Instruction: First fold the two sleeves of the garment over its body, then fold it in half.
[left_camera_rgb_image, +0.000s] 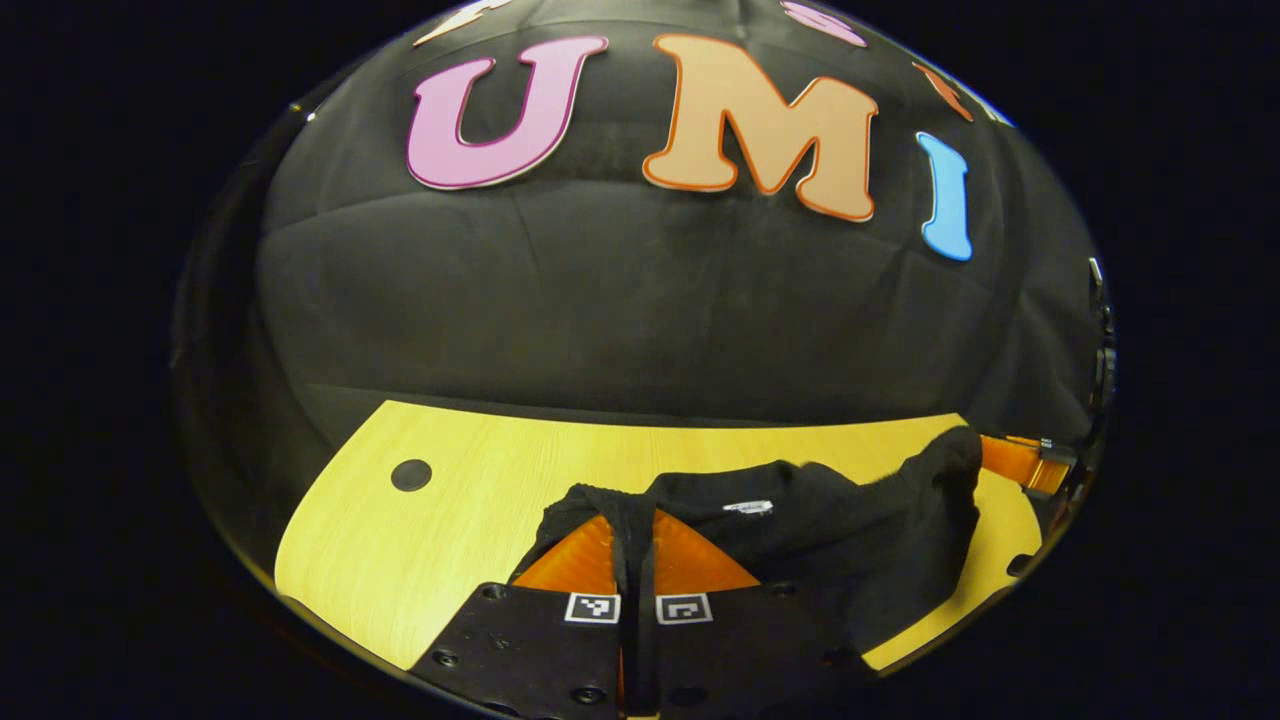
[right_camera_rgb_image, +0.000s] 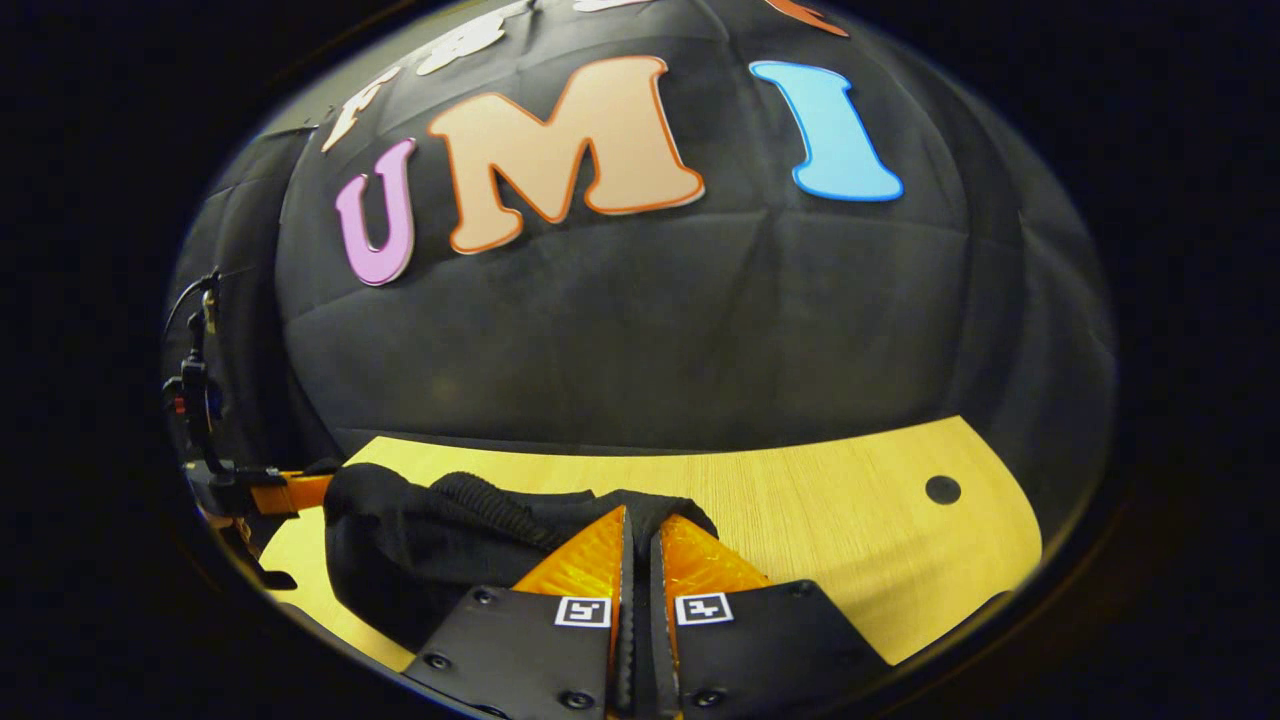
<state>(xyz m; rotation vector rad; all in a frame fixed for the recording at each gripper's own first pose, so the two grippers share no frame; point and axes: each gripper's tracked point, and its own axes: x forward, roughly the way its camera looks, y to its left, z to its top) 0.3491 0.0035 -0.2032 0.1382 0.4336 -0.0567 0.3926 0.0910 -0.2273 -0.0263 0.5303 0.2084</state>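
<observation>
The black garment (left_camera_rgb_image: 850, 560) lies bunched on the light wooden table (left_camera_rgb_image: 400, 540), with a white neck label (left_camera_rgb_image: 748, 507) showing. My left gripper (left_camera_rgb_image: 635, 522) is shut on a fold of its fabric, a black strip pinched between the orange fingers (left_camera_rgb_image: 580, 560). At the far right of the left gripper view, the right gripper (left_camera_rgb_image: 1025, 462) holds a raised end of the cloth. In the right gripper view, my right gripper (right_camera_rgb_image: 640, 518) is shut on the garment (right_camera_rgb_image: 420, 560) near a ribbed edge (right_camera_rgb_image: 490, 512). The left gripper (right_camera_rgb_image: 275, 492) shows at the far left, touching the cloth.
A round dark hole (left_camera_rgb_image: 411, 474) sits in the tabletop left of the garment, and another hole (right_camera_rgb_image: 942, 489) lies at the table's right end. Bare wood (right_camera_rgb_image: 850, 540) stretches right of the cloth. The black booth wall rises just behind the table's far edge.
</observation>
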